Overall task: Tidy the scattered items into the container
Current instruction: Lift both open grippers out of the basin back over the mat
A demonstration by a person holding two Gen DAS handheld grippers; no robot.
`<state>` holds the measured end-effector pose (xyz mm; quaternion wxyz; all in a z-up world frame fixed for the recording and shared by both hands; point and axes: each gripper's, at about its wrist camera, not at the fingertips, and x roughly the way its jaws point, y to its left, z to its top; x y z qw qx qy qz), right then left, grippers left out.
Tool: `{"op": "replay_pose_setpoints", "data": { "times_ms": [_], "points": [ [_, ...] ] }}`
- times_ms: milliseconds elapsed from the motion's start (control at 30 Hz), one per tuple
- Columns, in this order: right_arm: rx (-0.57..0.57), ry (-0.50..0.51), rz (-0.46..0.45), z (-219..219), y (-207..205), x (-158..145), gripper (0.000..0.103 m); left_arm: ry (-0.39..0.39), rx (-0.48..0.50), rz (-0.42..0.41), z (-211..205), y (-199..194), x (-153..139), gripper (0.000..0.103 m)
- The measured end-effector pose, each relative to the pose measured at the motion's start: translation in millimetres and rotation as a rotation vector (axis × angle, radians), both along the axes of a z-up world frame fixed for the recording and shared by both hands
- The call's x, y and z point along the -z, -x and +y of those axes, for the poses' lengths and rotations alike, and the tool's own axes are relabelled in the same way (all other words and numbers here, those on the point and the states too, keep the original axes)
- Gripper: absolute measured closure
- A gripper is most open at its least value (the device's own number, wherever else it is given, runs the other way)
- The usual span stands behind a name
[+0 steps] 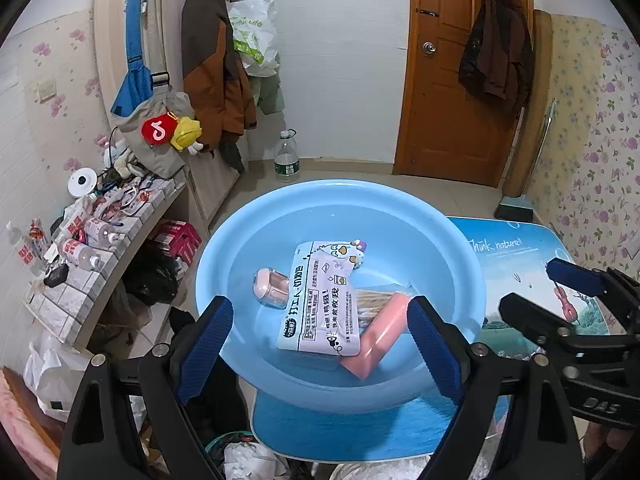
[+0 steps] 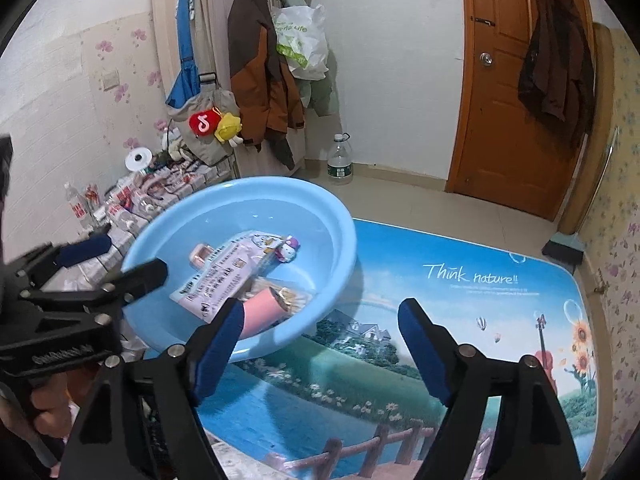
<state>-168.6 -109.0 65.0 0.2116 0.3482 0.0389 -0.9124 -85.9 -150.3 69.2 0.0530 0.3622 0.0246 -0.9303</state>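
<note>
Both sets of jaws stand apart and empty, the left gripper over the round light-blue plastic basin, the right gripper over the picture-printed bench. Inside the basin lie a white printed packet, a pink box and a small pink bottle.

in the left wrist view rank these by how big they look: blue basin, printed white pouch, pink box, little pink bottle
Largest to smallest as they look:
1. blue basin
2. printed white pouch
3. pink box
4. little pink bottle
The box is partly hidden under the pouch and behind a finger, so its rank over the bottle is unsure.
</note>
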Motion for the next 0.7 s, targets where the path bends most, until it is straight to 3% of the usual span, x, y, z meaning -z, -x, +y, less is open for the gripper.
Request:
{"op": "replay_pose_setpoints", "data": {
  "times_ms": [267,400,700],
  "points": [
    [0.026,0.018,0.058,1,-28,-13,0.018,-0.019,-0.017,-0.002,-3,-8,4,0.014],
    [0.076,-0.022,0.11,0,-39,-16,0.018,-0.022,-0.018,0.0,-4,-10,3,0.014],
    [0.117,-0.053,0.056,9,-40,-10,0.018,-0.02,-0.005,0.004,6,-14,1,0.014]
  ]
}}
